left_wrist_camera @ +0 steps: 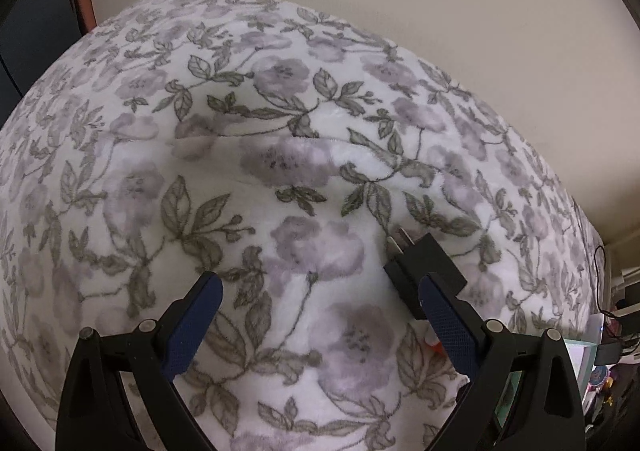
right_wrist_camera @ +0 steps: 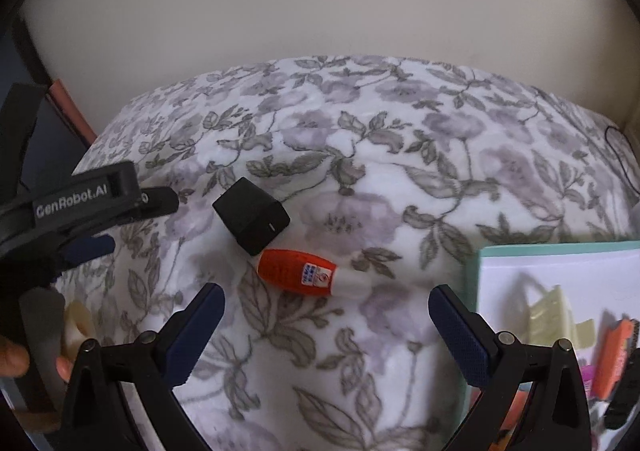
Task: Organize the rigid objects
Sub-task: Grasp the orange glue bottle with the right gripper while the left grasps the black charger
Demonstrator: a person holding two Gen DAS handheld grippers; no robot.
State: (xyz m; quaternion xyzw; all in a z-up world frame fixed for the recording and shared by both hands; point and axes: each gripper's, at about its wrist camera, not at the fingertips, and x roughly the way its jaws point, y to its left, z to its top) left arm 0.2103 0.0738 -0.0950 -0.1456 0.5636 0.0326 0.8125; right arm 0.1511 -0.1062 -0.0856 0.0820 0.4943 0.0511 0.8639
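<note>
A black charger cube lies on the floral blanket, touching an orange bottle with a white cap just in front of it. My right gripper is open and holds nothing, with the bottle slightly beyond its fingertips. My left gripper comes in from the left, open, its tips short of the charger. In the left wrist view the charger, prongs up, sits against the right finger of the open left gripper. A sliver of the orange bottle shows behind that finger.
A white box with a teal rim stands at the right, holding a cream hair claw and orange items. A beige wall runs behind the blanket. A hand grips the left tool. A black cable lies far right.
</note>
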